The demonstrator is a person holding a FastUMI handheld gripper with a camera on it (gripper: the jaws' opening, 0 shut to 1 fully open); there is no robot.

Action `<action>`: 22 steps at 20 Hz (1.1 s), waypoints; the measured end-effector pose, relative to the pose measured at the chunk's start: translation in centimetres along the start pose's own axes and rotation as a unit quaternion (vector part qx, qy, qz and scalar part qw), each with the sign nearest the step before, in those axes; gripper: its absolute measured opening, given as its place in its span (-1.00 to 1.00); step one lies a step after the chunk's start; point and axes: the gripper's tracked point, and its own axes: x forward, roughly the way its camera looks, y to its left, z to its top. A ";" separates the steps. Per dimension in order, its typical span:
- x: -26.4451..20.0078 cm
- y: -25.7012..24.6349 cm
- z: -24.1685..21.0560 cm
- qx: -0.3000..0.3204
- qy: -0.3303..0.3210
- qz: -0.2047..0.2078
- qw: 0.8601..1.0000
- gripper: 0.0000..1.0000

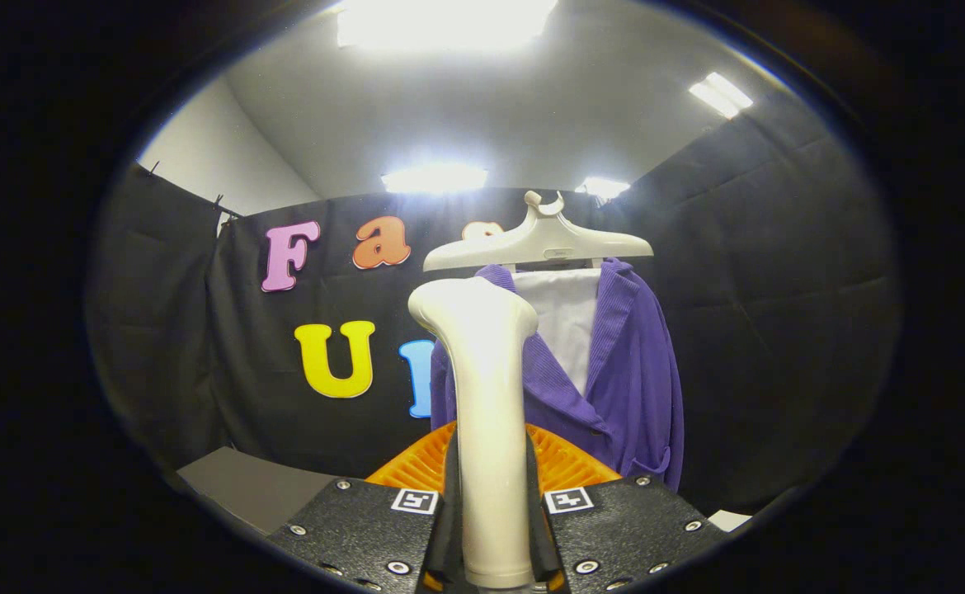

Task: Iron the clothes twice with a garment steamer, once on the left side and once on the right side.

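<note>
My gripper [492,495] is shut on the handle of a cream-white garment steamer [487,396], which stands upright between the fingers with its rounded head at the top. Beyond it hangs a purple corduroy jacket [614,379] on a white hanger [540,243], with a white panel [565,326] showing in its open front. The steamer head sits in front of the jacket's left shoulder and hides that part. I cannot tell whether the head touches the cloth.
A grey box or table corner [243,487] lies low to the left of the fingers. Black cloth walls close the booth behind and to both sides. Bright ceiling lights [441,21] glare overhead.
</note>
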 end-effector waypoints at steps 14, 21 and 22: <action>7.4 -2.9 -5.9 -0.030 0.004 -0.069 0.997 -0.36; 6.2 -4.3 -11.4 -0.035 0.042 -0.072 0.996 -0.35; 6.0 -4.3 -12.4 -0.031 0.049 -0.069 0.996 -0.35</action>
